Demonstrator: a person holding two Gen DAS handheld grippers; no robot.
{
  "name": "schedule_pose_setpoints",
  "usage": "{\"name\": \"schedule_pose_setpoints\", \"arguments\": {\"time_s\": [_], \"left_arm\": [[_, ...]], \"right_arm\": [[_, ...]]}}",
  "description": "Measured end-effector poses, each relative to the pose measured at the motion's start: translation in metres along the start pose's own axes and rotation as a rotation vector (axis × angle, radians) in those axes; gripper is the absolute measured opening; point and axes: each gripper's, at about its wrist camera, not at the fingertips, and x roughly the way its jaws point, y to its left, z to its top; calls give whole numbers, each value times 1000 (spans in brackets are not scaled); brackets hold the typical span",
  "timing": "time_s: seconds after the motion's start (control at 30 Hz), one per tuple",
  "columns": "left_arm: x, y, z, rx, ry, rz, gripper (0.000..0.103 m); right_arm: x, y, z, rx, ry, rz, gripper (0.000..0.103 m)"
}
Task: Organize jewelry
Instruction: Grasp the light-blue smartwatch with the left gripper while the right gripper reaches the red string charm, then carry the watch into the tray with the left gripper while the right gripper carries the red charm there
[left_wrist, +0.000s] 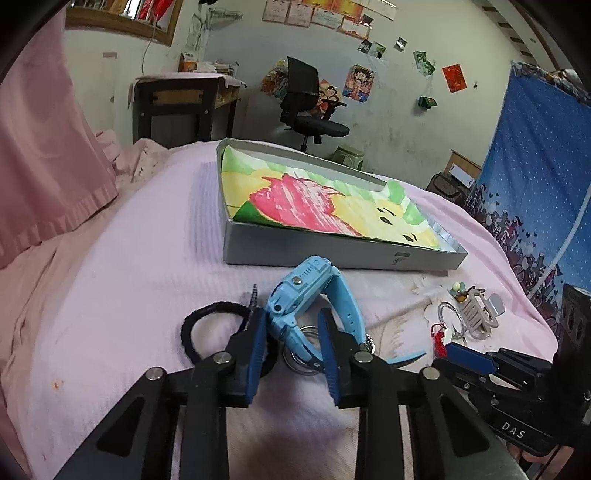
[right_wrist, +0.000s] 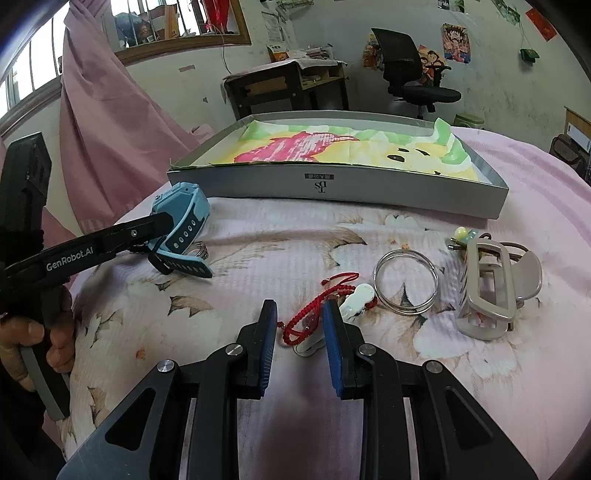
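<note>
My left gripper (left_wrist: 291, 321) pinches the blue watch (left_wrist: 310, 295) near the bed's front edge; light, its rubbery strap flops, so the stiff case suits. My right gripper (right_wrist: 300, 314) is spread around the red cord bracelet (right_wrist: 317, 306).

Right wrist view: box (right_wrist: 332, 186) lying across upper middle of frame on bedspread (right_wrist: 258, 251); watch (right_wrist: 184, 229) at left, just before box's left corner; cord bracelet (right_wrist: 317, 299) low in centre; bangle (right_wrist: 406, 282) just right of it; hair claw (right_wrist: 487, 288) further right; small beaded pin (right_wrist: 461, 238) behind claw, before box.
</note>
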Motion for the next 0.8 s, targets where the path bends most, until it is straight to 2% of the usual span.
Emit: {"name": "schedule_pose_setpoints", "arguments": {"time_s": [0.13, 0.17, 0.4, 0.47, 0.8], "left_arm": [[-1, -4, -1, 25, 0, -6, 16], [-1, -6, -2, 32, 1, -7, 13], [-4, -15, -4, 79, -6, -18, 12], [-7, -16, -4, 88, -18, -25, 11], [-25, -22, -4, 104, -97, -62, 11]], "right_arm": [[2, 1, 0, -2, 3, -6, 23], [2, 1, 0, -2, 4, -11, 20], [3, -3, -2, 16, 6, -15, 5], [0, -4, -2, 23, -7, -8, 5], [-32, 4, 10, -29, -187, 27, 5]]}}
